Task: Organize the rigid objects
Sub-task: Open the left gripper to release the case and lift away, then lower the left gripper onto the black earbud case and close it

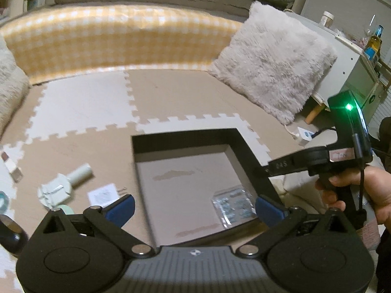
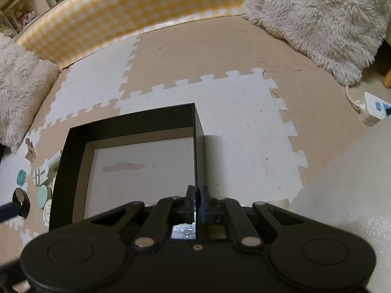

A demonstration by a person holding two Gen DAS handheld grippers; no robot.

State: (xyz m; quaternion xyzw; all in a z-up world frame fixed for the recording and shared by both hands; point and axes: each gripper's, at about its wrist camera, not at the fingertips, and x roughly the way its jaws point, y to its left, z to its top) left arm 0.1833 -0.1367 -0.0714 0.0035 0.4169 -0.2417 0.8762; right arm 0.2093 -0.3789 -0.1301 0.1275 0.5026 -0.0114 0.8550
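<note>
Item: one black shallow box (image 1: 185,136), pale inside, lying open on the foam puzzle mat (image 1: 80,102); we are using it as the collecting tray. Contents so far: one clear foil blister pack (image 1: 232,206), lying flat near the box's right wall, and nothing else that we can see inside. Right gripper (image 2: 198,193): we are holding it with fingers pressed together on the right wall of the box, which appears to be pinched between them; the left wrist view shows its black arm reaching onto that same edge, with the right hand (image 1: 354,193) on the grip. Left gripper (image 1: 195,206): we are holding it spread wide and empty, hovering over the near side of the box, its blue pads on either side of the box floor. Outstanding items, all lying loose on the mat to the left of the box: a pale green cylinder (image 1: 80,173), a white and green boxy piece (image 1: 55,191) just beside it, a small white printed card (image 1: 103,193), a round mint-green lid (image 2: 44,194), a teal round piece (image 2: 21,177), a small tan and white block (image 1: 12,167), and a dark ring-shaped object (image 2: 20,199). Status, as we are judging it: the sorting is barely begun, with one piece stowed and roughly seven waiting. Background, not part of the lot: a yellow gingham bolster (image 1: 117,39) and a fluffy cushion (image 1: 273,63).
</note>
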